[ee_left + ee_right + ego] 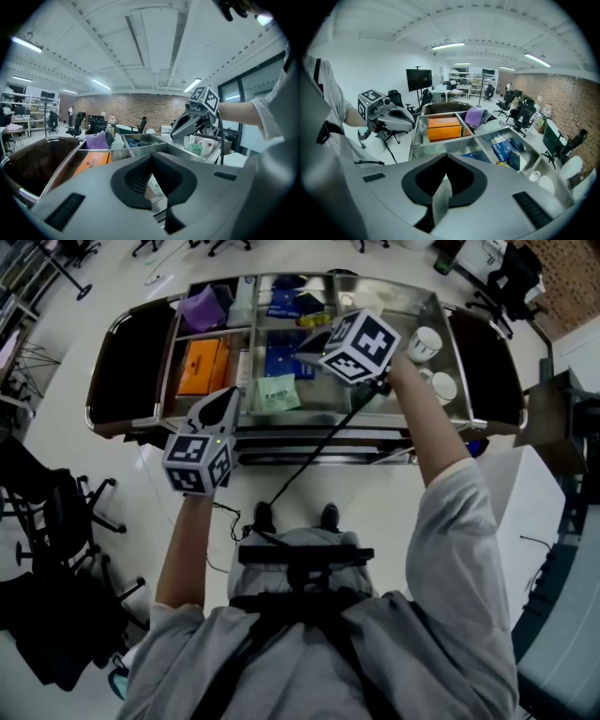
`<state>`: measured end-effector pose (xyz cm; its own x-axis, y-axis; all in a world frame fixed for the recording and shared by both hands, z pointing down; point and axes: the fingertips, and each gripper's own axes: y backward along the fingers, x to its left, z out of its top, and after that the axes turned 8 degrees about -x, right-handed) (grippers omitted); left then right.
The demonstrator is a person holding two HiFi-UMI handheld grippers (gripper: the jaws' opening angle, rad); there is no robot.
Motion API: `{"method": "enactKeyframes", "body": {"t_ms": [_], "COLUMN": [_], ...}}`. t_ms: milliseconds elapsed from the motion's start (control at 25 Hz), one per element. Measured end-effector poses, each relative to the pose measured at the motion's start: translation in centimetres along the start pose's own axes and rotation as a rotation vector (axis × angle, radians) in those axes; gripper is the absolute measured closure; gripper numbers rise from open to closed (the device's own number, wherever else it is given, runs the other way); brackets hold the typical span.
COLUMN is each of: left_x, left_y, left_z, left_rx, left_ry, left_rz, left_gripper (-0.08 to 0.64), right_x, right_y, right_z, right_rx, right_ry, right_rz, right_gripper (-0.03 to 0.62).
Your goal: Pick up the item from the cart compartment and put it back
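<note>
Packet (pixel 277 393), pale green, thin: R gripper (pixel 305 354) has jaws pinched shut on it. In the right gripper view it's an edge-on strip btwn the pads, running twd the camera. Head view puts it just below-left of R's tip, over the cart's (pixel 309 432) mid front compartment (pixel 321 393), beside blue packs (pixel 281 362); can't tell there if it's clear of the floor. So the drop spot is prob. straight down from the claw. L gripper (pixel 232 395) sits just left of packet, jaws a bit apart, empty; nearer, but not needed.
</note>
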<state>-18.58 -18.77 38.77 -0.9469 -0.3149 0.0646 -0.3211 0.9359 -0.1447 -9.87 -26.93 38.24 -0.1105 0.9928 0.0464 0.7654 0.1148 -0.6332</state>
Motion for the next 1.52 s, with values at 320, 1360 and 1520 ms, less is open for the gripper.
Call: {"method": "enactKeyframes", "body": {"t_ms": [320,1360,1520], "left_x": [0.5,1.3,1.3], "left_y": [0.7,4.0,4.3], "left_z": [-0.3,-0.9,-0.9], "left_rx": [0.004,-0.011,-0.011], "left_ry": [0.007,0.055,0.056], "left_rz": [0.005,0.057,0.065], "left_gripper": [0.56,0.56,0.56], "right_x": [-0.3,2.4,2.7], "right_y": [5.4,16.8,16.9], "right_z": [0.9,-8.9,-9.2], "right_rx": [-0.253,-0.568,-0.567], "right_ry": [-0.159,-0.499,-0.499], "right_rz": [-0.21,-0.8,-0.8], "right_gripper": [0.581,0.584,0.584]}}
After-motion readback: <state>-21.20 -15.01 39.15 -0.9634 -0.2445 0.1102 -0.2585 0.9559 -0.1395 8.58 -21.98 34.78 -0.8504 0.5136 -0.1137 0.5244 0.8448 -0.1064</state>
